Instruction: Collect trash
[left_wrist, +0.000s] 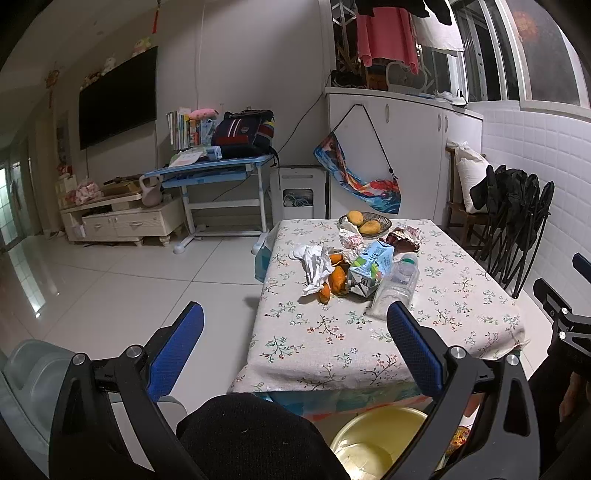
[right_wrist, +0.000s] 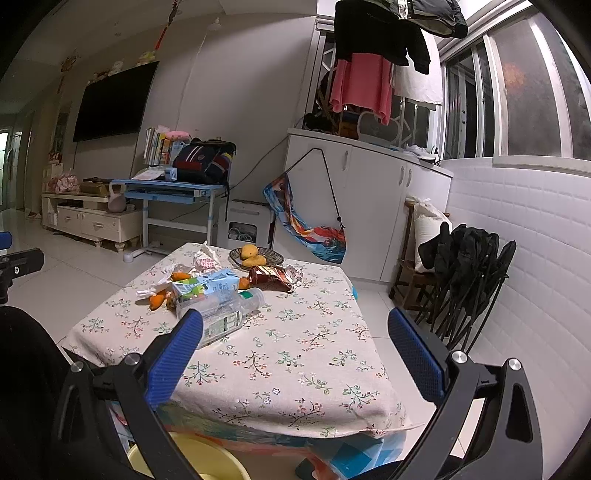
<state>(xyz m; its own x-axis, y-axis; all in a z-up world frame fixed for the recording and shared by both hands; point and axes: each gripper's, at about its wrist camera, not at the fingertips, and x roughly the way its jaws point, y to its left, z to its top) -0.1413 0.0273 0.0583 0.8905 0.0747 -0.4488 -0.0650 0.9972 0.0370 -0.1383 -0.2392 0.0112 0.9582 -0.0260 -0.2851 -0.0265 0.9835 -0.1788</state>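
bottle (left_wrist: 397, 286) on table (left_wrist: 461, 314), carton (left_wrist: 369, 271) behind

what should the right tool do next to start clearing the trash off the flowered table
Probably ease the right tool forward to the clear plastic bottle lying on its side, the nearest piece of the pile. Both tools are open and hold nothing, the bottle lies just past the right tool's left finger, and the yellow plastic bin waits below the near edge of the flowered table.
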